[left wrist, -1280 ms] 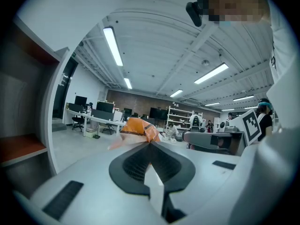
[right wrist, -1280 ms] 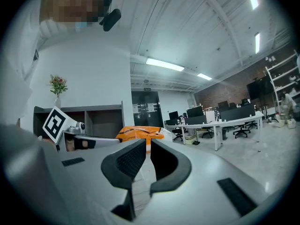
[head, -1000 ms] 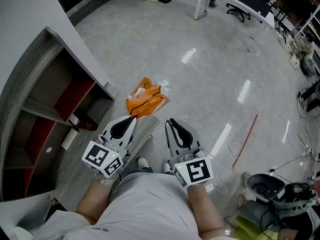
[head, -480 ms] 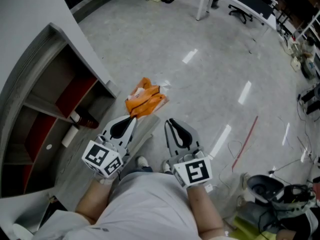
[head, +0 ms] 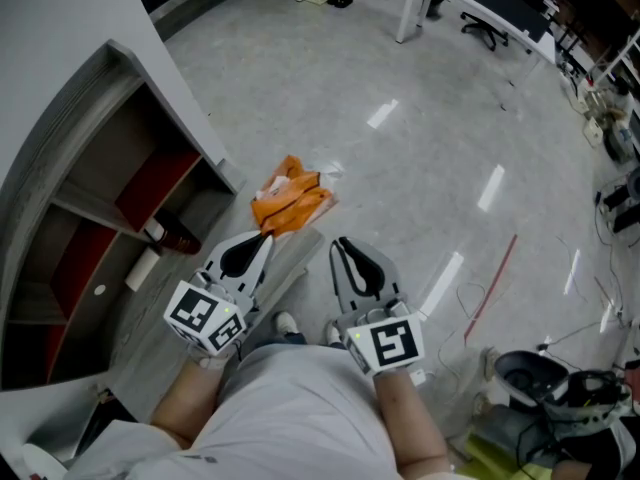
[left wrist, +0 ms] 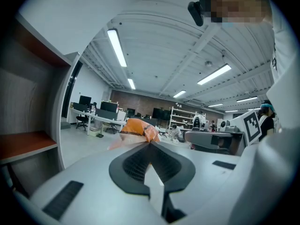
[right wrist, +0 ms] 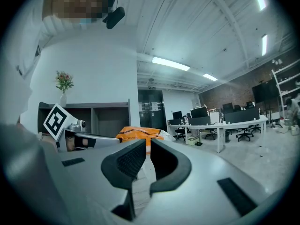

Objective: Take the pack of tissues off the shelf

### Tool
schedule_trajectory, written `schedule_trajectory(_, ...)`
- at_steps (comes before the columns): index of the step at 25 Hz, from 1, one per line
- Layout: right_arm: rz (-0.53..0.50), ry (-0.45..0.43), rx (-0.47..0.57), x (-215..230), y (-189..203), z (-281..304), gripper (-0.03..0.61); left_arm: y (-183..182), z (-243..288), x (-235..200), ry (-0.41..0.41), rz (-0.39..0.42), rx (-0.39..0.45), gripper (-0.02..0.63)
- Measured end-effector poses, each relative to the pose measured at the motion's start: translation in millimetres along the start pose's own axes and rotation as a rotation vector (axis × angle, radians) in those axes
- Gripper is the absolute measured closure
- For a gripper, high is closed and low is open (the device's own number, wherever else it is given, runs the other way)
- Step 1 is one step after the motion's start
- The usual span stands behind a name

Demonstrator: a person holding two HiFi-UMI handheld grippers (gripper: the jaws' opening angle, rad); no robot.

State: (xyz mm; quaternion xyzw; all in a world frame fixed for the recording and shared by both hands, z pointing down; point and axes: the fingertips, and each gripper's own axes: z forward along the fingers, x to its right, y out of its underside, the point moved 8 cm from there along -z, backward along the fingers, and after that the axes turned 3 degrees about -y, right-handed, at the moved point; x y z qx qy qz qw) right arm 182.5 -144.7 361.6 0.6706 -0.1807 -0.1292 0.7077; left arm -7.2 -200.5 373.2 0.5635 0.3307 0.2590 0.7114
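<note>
Your left gripper [head: 268, 234] has its jaws pressed together at the tips, and they pinch the thin clear edge of the pack of tissues [head: 291, 196]. In the left gripper view the two black pads meet in one point, and the orange pack rises just behind that point. The pack is outside the shelf [head: 120, 168]. It hangs at the tip of your left gripper, over the grey floor [head: 400, 158], near the front corner of the shelf and not touching it.

Your right gripper [head: 340, 240] is just beside the left one, at about the same height. In the right gripper view its jaws stand a little apart, with only a narrow slit between them, and nothing is in that slit. The orange pack shows beyond it, not touched by this gripper.

Inside the shelf, on a lower board, a white roll [head: 141, 269] lies beside a dark object [head: 176, 241]
</note>
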Motion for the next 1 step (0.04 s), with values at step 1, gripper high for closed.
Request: schedule_trajectory(1,0.005,-0.001,0.02,-1.8,-0.8,1.0,0.538,0.2,-1.3,-0.6,-0.001,0.0,0.001,0.597)
